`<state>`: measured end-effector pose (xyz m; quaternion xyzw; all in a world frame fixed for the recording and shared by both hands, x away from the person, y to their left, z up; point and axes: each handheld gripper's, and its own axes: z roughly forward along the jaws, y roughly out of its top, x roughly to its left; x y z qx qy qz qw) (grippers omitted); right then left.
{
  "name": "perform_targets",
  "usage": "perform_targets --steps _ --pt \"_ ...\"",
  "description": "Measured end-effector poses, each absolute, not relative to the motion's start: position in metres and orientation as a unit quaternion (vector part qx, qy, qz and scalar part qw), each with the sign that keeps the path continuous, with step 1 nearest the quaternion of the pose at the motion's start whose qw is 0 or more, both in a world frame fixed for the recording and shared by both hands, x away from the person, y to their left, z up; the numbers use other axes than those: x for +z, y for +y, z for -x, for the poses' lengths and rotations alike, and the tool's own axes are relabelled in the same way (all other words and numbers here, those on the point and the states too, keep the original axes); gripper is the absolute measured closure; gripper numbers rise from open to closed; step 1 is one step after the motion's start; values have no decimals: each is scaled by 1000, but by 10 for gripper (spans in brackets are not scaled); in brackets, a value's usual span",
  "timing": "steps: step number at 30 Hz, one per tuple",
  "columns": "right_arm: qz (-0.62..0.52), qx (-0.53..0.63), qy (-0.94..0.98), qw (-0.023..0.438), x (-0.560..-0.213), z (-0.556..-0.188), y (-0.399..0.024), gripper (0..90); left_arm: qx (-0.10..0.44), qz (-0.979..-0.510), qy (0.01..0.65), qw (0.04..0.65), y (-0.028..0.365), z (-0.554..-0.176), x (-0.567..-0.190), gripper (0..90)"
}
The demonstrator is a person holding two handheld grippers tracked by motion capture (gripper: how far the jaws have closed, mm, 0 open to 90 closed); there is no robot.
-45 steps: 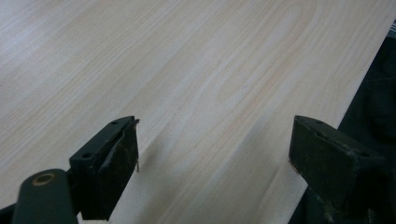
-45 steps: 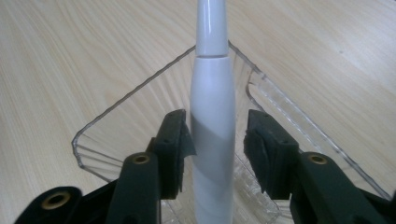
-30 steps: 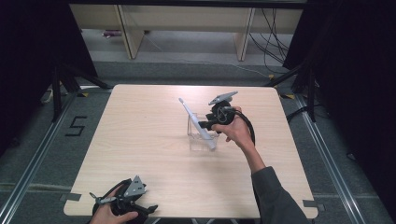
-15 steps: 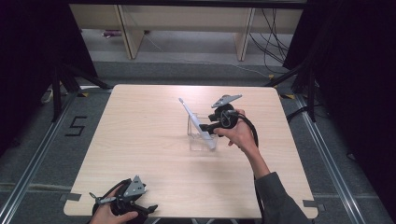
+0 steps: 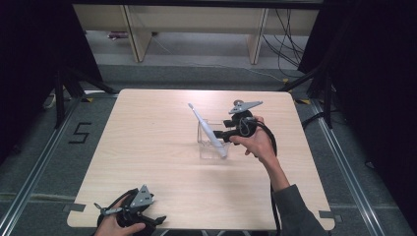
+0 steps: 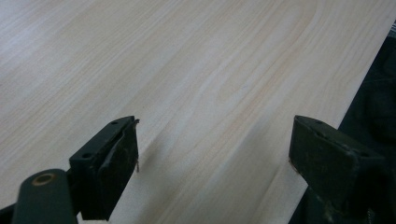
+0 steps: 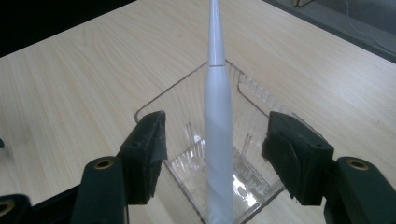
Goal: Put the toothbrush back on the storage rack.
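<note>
A white electric toothbrush (image 5: pixel 206 129) (image 7: pixel 218 116) leans in a clear square plastic container (image 5: pixel 202 141) (image 7: pixel 161 97) near the middle of the table, its head pointing up and to the far left. My right gripper (image 5: pixel 222 136) (image 7: pixel 217 140) stands at the container's right side. Its jaws have just been opening and now stand open on either side of the toothbrush handle, with the pads clear of it. My left gripper (image 5: pixel 156 221) (image 6: pixel 212 144) rests at the table's front left edge, open over bare wood.
The light wooden table (image 5: pixel 147 147) has bare room all around the container. Dark floor with rails surrounds it, and shelving legs and cables stand beyond the far edge.
The right gripper's jaws have spread apart and let go of the toothbrush, which stays leaning in the container. The left gripper has not moved.
</note>
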<state>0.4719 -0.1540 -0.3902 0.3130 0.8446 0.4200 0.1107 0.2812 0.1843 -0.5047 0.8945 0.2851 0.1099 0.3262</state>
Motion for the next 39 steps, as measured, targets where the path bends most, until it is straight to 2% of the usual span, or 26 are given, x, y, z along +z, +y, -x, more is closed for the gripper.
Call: perform_targets --steps 21,39 --pt "-305 418 847 124 -386 -454 -169 369 111 -892 289 330 184 -280 -504 152" --pt "-324 404 845 130 -387 -438 -182 307 111 -892 290 330 184 -280 -504 152"
